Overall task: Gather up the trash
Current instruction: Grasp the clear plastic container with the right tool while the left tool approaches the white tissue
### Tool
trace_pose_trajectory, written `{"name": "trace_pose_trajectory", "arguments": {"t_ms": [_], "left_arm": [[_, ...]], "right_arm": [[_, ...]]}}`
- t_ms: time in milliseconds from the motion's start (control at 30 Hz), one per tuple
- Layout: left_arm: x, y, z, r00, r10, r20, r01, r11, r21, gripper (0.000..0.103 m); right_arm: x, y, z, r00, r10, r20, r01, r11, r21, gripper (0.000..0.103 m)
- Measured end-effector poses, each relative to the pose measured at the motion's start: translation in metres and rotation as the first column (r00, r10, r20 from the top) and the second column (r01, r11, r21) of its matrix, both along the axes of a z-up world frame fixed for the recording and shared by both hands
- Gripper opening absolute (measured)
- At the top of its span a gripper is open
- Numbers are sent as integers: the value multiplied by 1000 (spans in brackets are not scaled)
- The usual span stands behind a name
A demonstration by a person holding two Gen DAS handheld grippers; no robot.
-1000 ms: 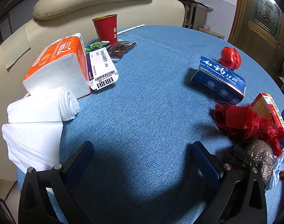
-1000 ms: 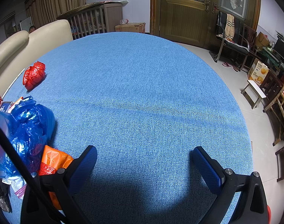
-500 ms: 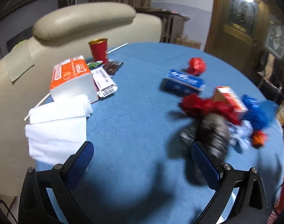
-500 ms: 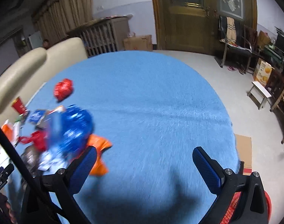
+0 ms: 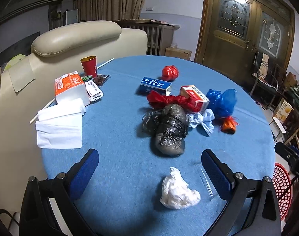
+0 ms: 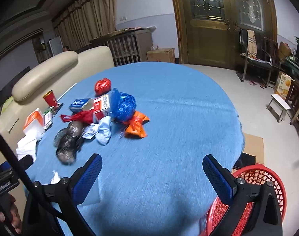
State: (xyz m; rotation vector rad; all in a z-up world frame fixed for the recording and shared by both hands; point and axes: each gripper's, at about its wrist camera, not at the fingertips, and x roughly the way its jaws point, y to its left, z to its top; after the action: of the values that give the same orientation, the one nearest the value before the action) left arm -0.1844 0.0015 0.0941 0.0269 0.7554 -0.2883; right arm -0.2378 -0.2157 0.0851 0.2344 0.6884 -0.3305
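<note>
Both grippers are hanging spread wide above the blue table (image 5: 114,118), neither pinching anything. Left gripper (image 5: 149,169) is sitting nearest the closest trash: a white tissue wad (image 5: 178,190) is lying on the cloth just below and between its fingers, a little toward the right finger (image 5: 216,175), at about 5 o'clock from the gap's middle. The wad is lumpy with no clear long axis, so I judge any closing angle would do. A thin clear strip (image 5: 205,179) is lying beside that finger, touching or nearly so; I cannot tell which.

Further out at 12 o'clock, the main heap is sitting mid-table: black bag (image 5: 169,131), red bag (image 5: 165,100), blue bag (image 5: 221,102), orange wrapper (image 5: 229,124), boxes and a red ball (image 5: 169,72).

Right gripper (image 6: 152,174) is hovering over bare cloth, the heap lying at its 10 o'clock, well apart, and the red basket (image 6: 267,179) standing off the table edge under its right finger at 4 o'clock. Judging by this, the left one is better placed to dip and take the wad, tilting down toward the near edge
</note>
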Motion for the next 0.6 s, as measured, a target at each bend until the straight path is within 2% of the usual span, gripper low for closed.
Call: {"name": "trace_pose_trajectory", "arguments": {"t_ms": [600], "left_arm": [[-18,-4,7,1000,-7,12,7,1000,12,103]], "right_arm": [[-24,24,6,998,41,49,-40,999,-26,103]]}}
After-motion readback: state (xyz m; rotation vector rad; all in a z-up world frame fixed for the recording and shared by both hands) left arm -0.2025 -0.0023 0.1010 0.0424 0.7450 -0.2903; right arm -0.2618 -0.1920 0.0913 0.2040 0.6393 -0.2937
